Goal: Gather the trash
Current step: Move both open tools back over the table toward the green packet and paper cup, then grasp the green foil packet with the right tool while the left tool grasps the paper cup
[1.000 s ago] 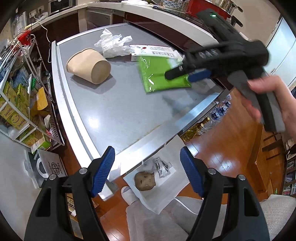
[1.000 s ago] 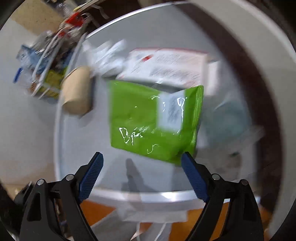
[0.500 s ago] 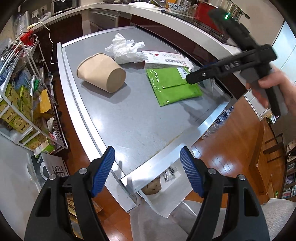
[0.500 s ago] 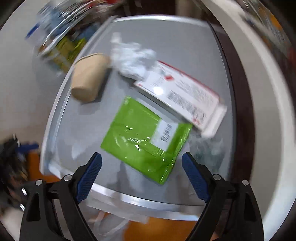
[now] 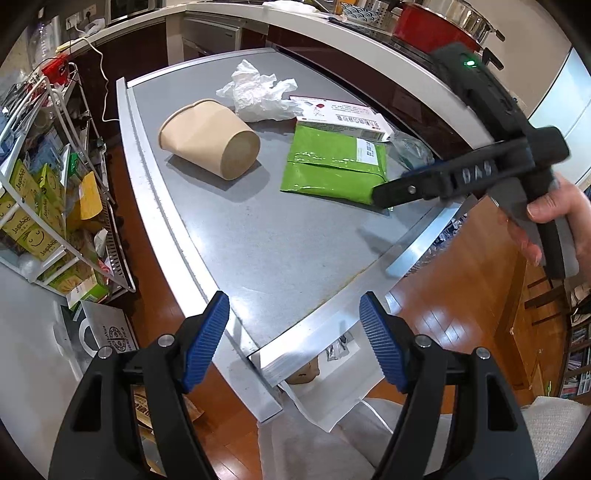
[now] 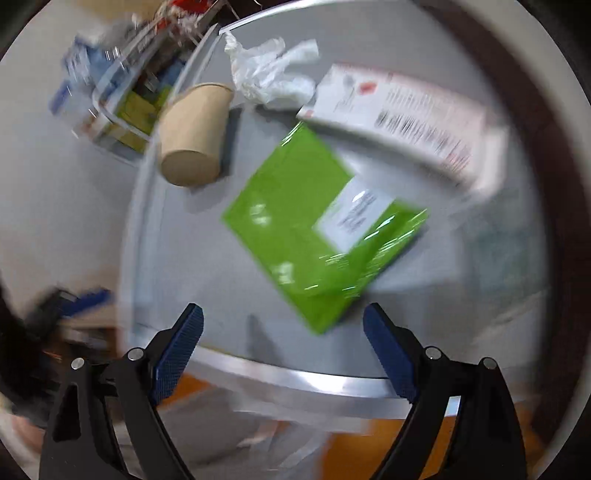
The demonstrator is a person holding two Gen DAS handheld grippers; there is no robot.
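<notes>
Trash lies on the grey table (image 5: 258, 236): a tan paper cup (image 5: 208, 146) on its side, a crumpled white tissue (image 5: 258, 92), a white printed box (image 5: 341, 116), a green packet (image 5: 334, 162) and clear wrap (image 5: 412, 151). My right gripper (image 6: 283, 321) hovers open over the green packet (image 6: 314, 236), whose near corner reaches between the fingers without touching them. It appears from the side in the left wrist view as the right gripper (image 5: 391, 184), held by a hand. My left gripper (image 5: 293, 314) stands open and empty over the table's near corner. A white bag (image 5: 332, 391) hangs below that edge.
A wire rack (image 5: 37, 221) packed with green boxes stands left of the table. Behind the table runs a white counter with a red pot (image 5: 424, 26). Wooden floor (image 5: 461, 314) lies to the right. A raised metal rim (image 5: 155, 192) borders the table.
The right gripper swung right off the green packet, then came back down at its near right corner, rolling as it went. The left gripper drifted, so the table edge hides more of the bag.
</notes>
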